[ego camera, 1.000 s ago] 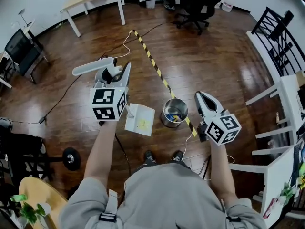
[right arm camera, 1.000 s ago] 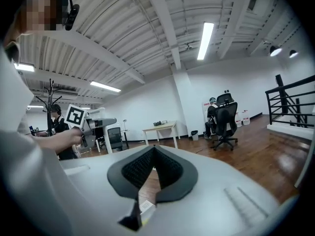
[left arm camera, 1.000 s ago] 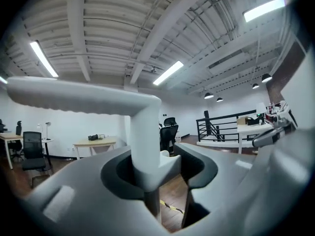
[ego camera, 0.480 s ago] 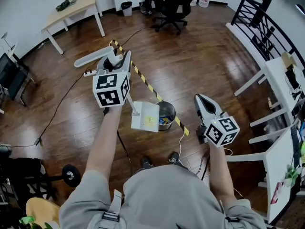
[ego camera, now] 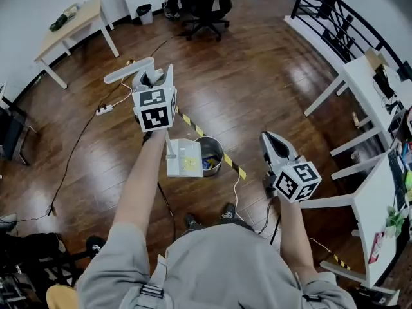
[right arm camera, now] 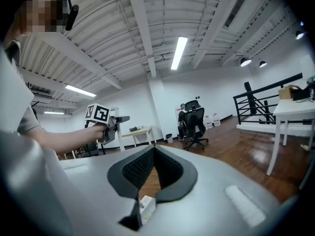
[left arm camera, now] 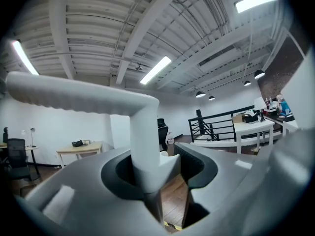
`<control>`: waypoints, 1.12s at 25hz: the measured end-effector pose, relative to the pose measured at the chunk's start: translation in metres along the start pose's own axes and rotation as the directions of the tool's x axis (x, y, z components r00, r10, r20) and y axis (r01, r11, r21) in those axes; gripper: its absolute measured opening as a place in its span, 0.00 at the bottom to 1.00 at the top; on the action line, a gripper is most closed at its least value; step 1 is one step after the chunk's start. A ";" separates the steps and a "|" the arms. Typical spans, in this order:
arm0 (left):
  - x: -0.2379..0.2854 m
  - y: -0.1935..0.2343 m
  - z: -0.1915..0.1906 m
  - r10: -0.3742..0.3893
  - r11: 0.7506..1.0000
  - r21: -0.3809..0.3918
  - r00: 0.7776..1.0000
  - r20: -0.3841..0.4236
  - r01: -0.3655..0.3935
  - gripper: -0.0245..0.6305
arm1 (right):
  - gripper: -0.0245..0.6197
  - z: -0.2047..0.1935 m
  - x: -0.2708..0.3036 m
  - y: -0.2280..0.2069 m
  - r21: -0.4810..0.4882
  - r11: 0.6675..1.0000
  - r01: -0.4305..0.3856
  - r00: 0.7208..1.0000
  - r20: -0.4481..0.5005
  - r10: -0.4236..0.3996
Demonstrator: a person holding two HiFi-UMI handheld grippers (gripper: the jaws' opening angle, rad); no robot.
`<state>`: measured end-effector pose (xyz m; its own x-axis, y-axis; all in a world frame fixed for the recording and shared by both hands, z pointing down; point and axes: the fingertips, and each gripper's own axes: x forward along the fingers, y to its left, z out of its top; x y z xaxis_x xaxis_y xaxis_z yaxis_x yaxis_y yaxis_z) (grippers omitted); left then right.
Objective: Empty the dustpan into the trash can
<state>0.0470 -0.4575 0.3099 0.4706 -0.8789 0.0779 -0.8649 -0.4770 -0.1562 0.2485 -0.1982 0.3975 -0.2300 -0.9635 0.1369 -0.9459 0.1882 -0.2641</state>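
Over the wooden floor [ego camera: 270,76], the dustpan [ego camera: 185,158] has swung in from the left since a second ago, when it hung clear of the trash can [ego camera: 217,143]. Now, in the head view, its pan overlaps the can's left rim. The left gripper [ego camera: 156,77] is clenched on the dustpan's upright white handle [left arm camera: 142,146] just under its bent top grip, while the right gripper [ego camera: 267,137], off to the can's right, has its jaws pressed together on nothing; a small yellow scrap [ego camera: 190,163] lies on the pan.
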 end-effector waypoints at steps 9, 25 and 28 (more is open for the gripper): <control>0.092 -0.112 0.015 -0.025 0.988 0.152 0.998 -0.055 0.033 0.32 | 0.03 0.019 -0.036 -0.092 0.022 0.998 0.058 0.997 0.042 -0.058; 0.191 -0.337 -0.006 -0.295 0.912 0.256 0.946 -0.137 0.321 0.32 | 0.03 0.025 -0.054 -0.184 0.070 0.973 0.218 0.974 0.044 -0.221; 0.196 -0.347 -0.010 -0.306 0.906 0.258 0.941 -0.146 0.335 0.32 | 0.04 0.021 -0.064 -0.197 0.084 0.966 0.243 0.968 0.035 -0.247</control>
<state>0.4378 -0.4642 0.3889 0.6819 -0.6817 0.2651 -0.5810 -0.7250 -0.3699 0.4542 -0.1780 0.4208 0.0190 -0.9862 0.1645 -0.9509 -0.0686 -0.3019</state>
